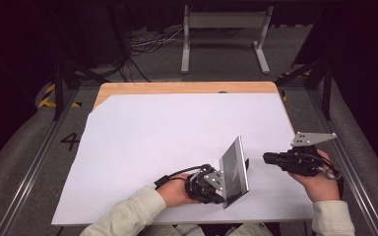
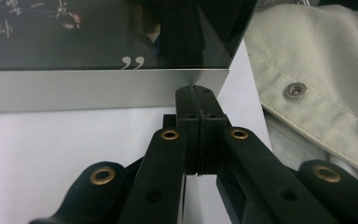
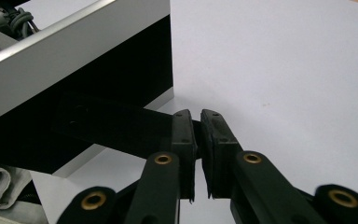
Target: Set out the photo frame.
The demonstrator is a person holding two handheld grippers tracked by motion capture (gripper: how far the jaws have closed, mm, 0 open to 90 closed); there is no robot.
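White matte sheet (image 1: 142, 142) – left claw (image 2: 198, 100) pinching glossy black, silver-edged rectangular panel (image 1: 235, 167).

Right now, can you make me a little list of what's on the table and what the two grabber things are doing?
Table top: white sheet over a wooden table
Main thing: picture frame, silver edge, dark glossy front, standing tilted on the sheet
Left gripper: jaws shut, tips at the frame's silver edge; whether they pinch it is unclear
Right gripper: jaws nearly together, on a thin black strip that sticks out from the frame's back
Sleeves: pale jacket sleeve with a metal snap
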